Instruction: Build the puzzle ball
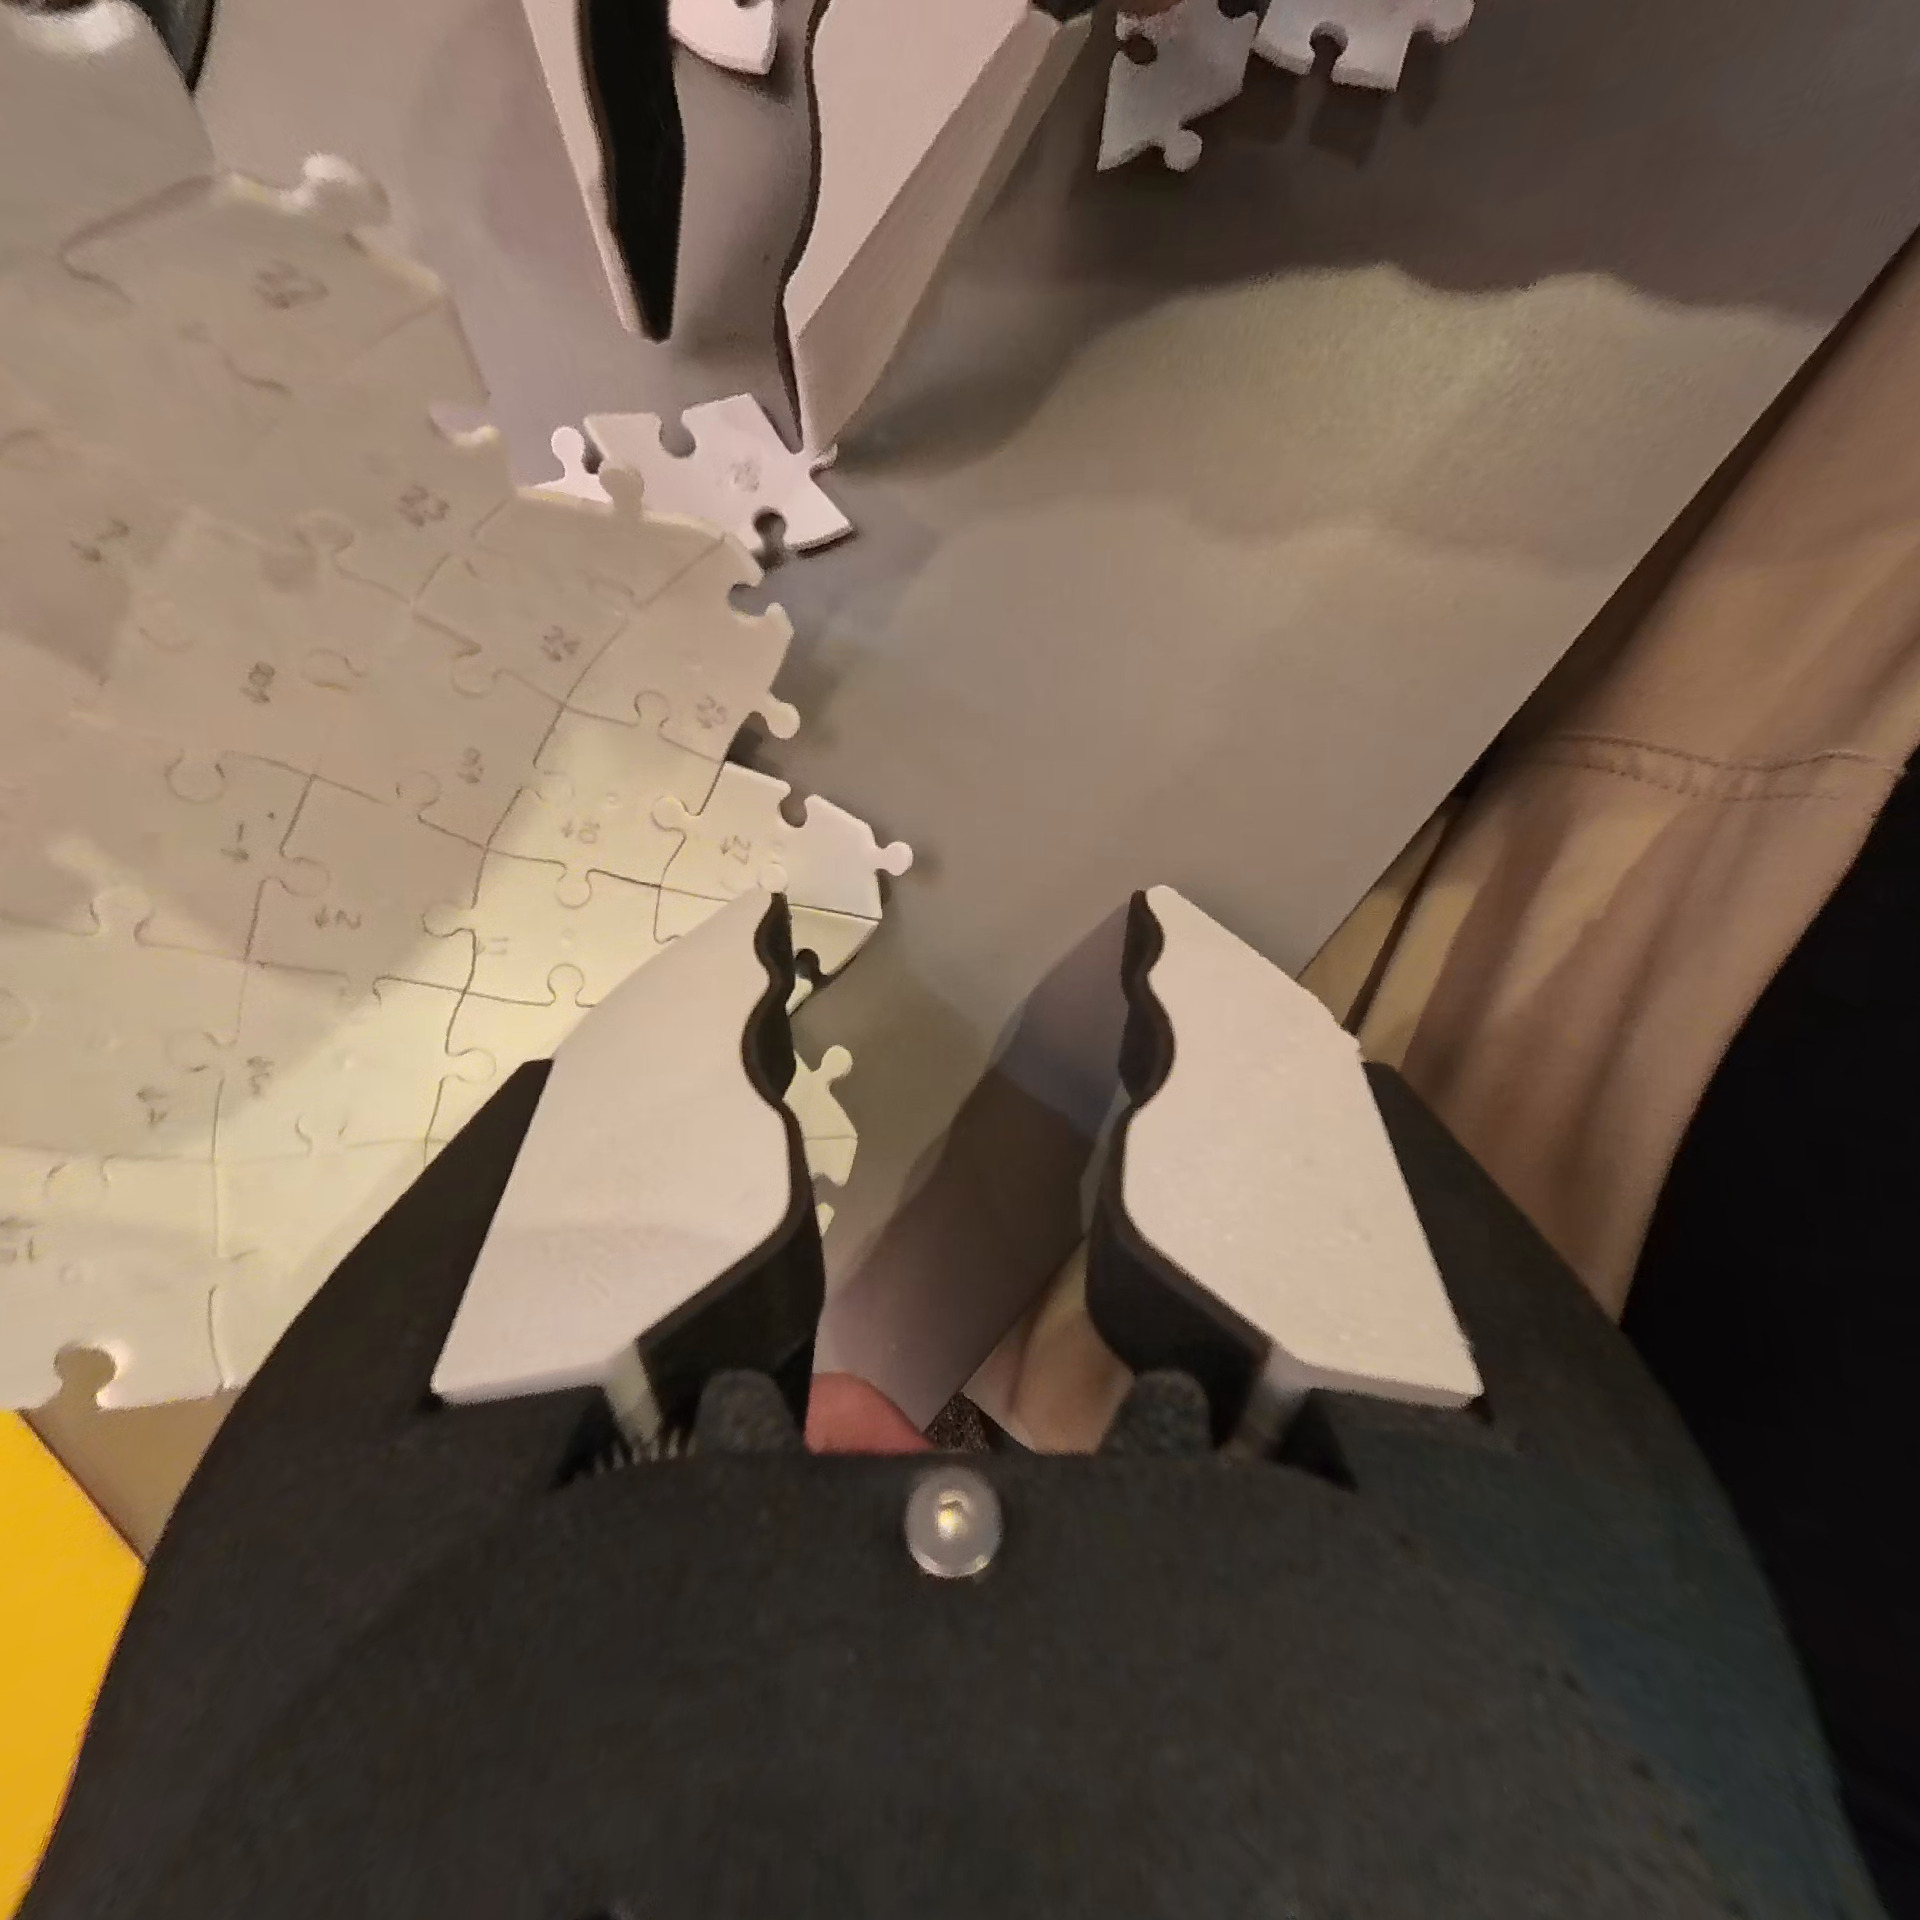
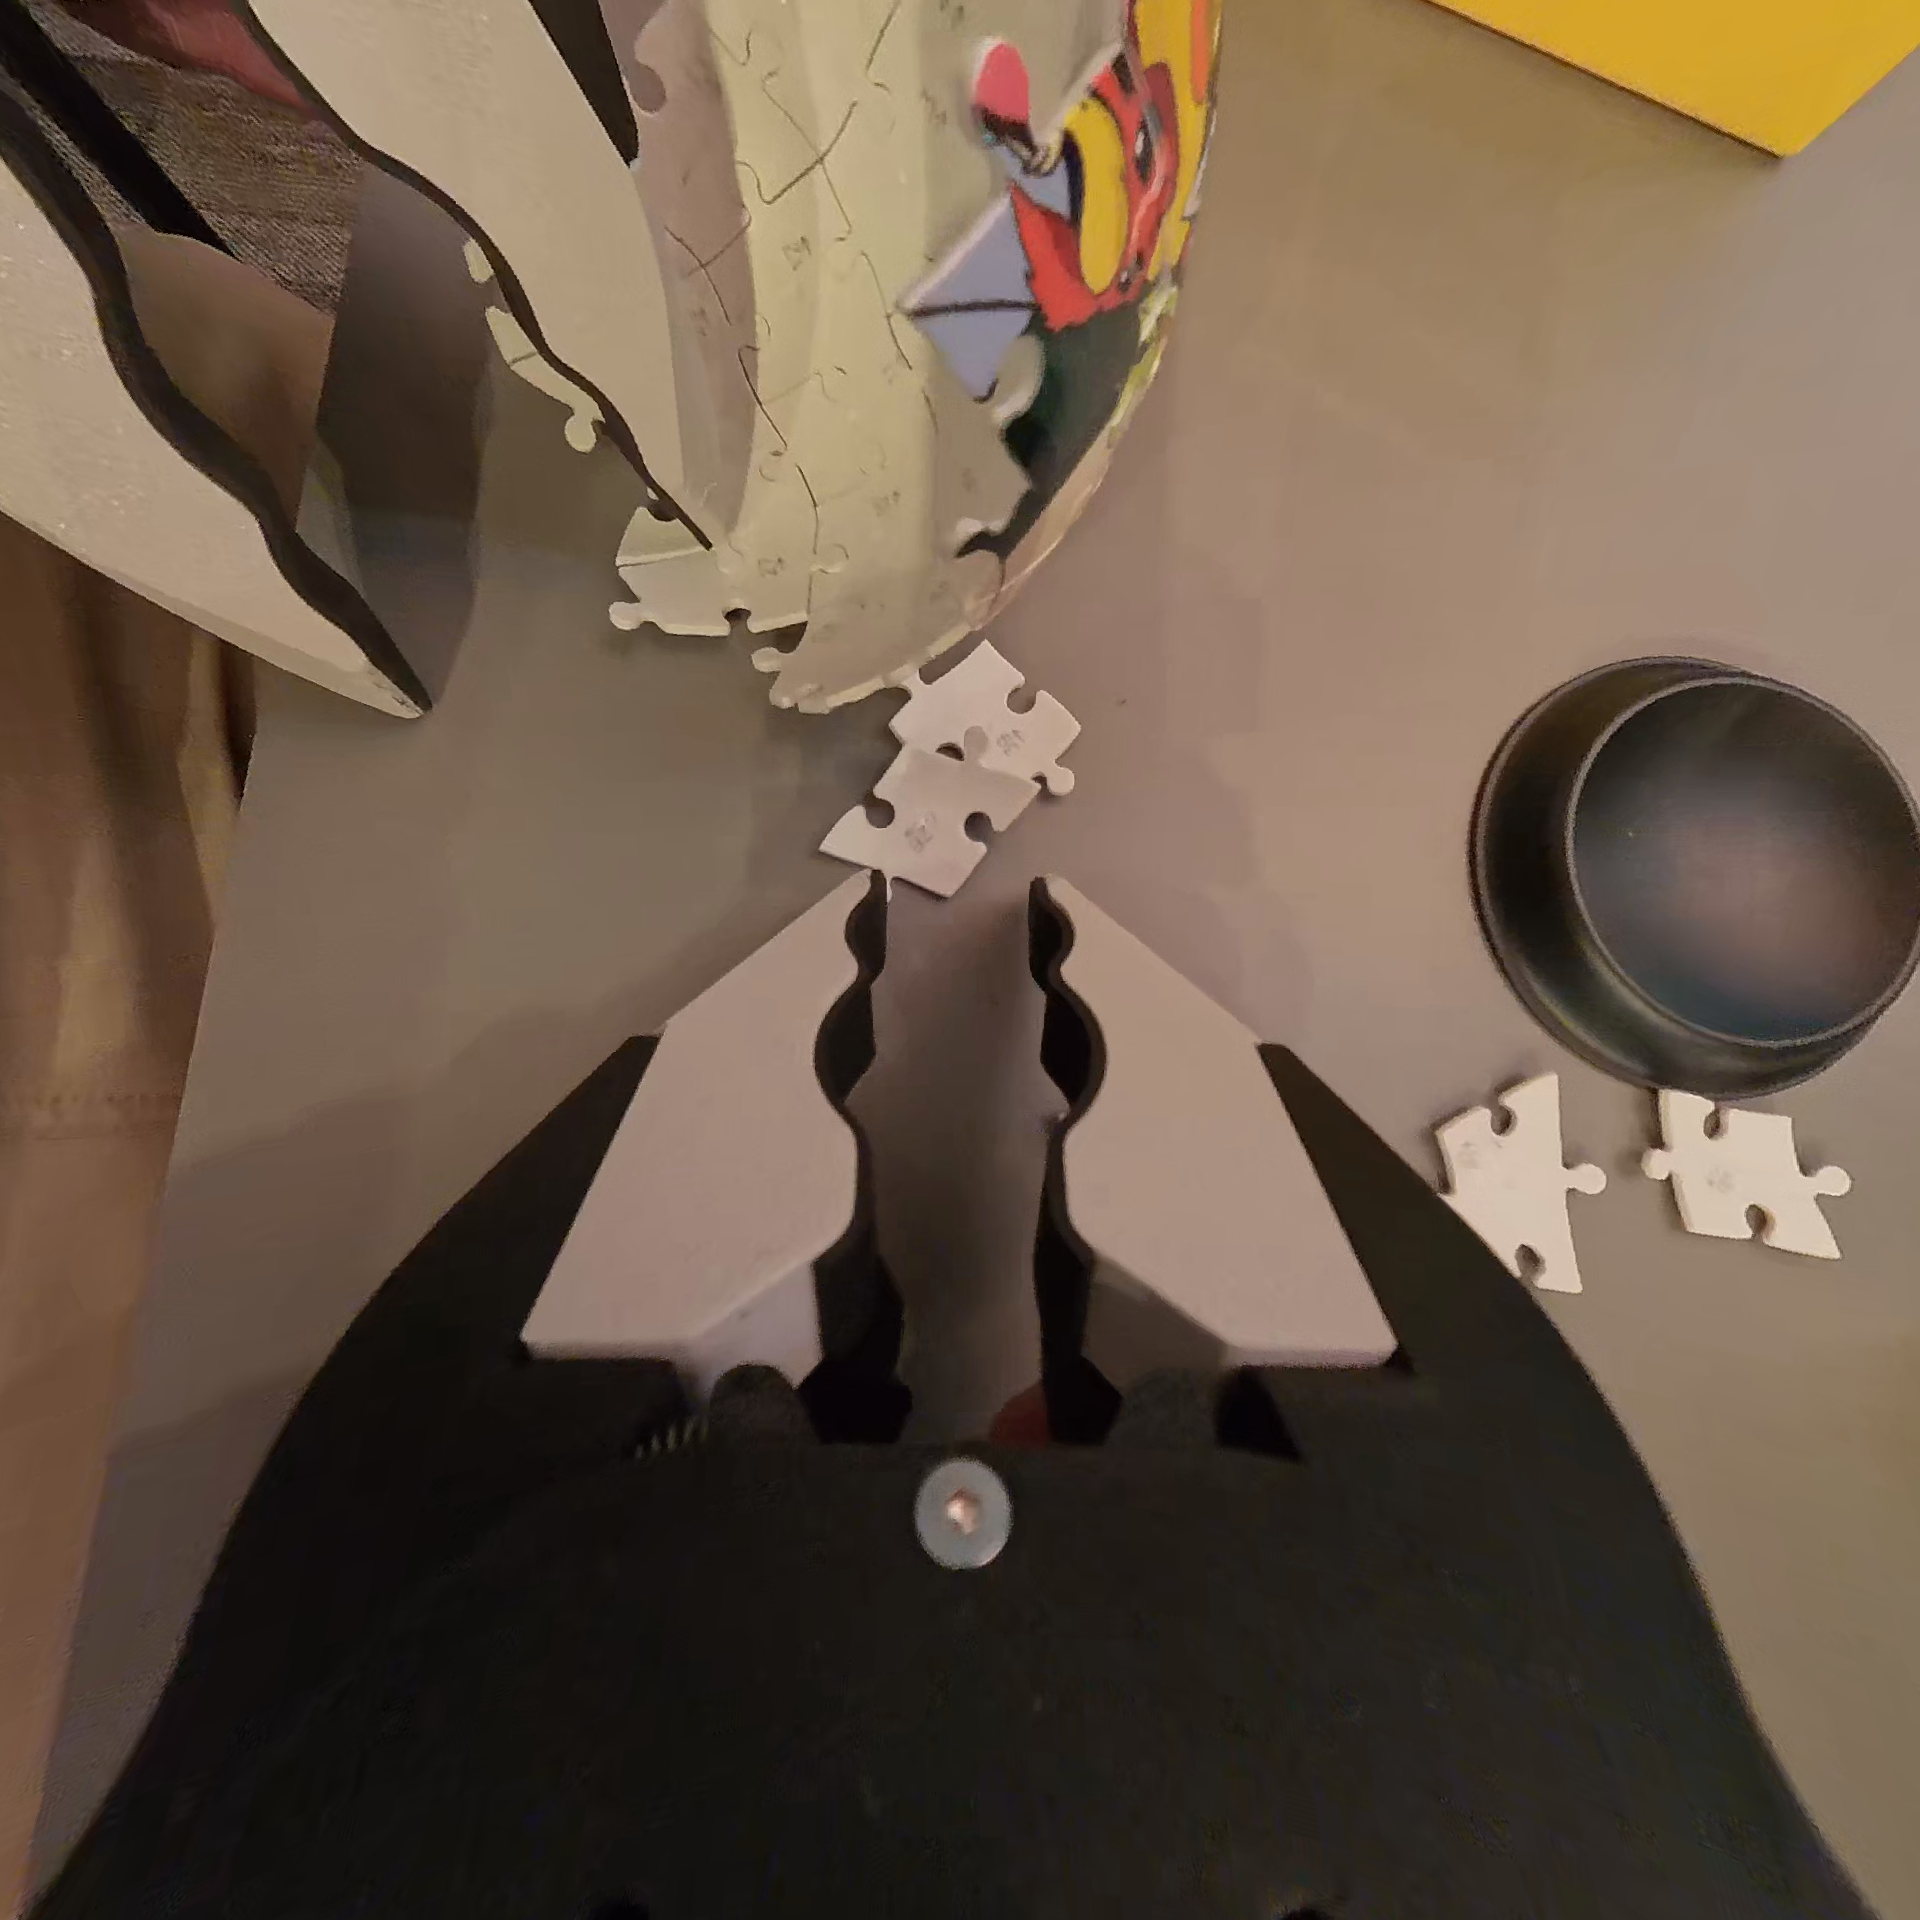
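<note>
A round black bowl sits at 3 o'clock in the right wrist view, empty, matte inside. Two loose flat white pieces lie just below it on the smooth grey surface. The partly built puzzle ball, a curved shell, pale inside, printed outside, stands at 12 o'clock. Two overlapping pieces lie just beyond the right gripper, whose fingers are apart and empty. The left gripper is wide open, empty, beside the shell's rim.

half-built puzzle ball lies open on its side (white inside), two loose pieces overlapping just beside.
</note>
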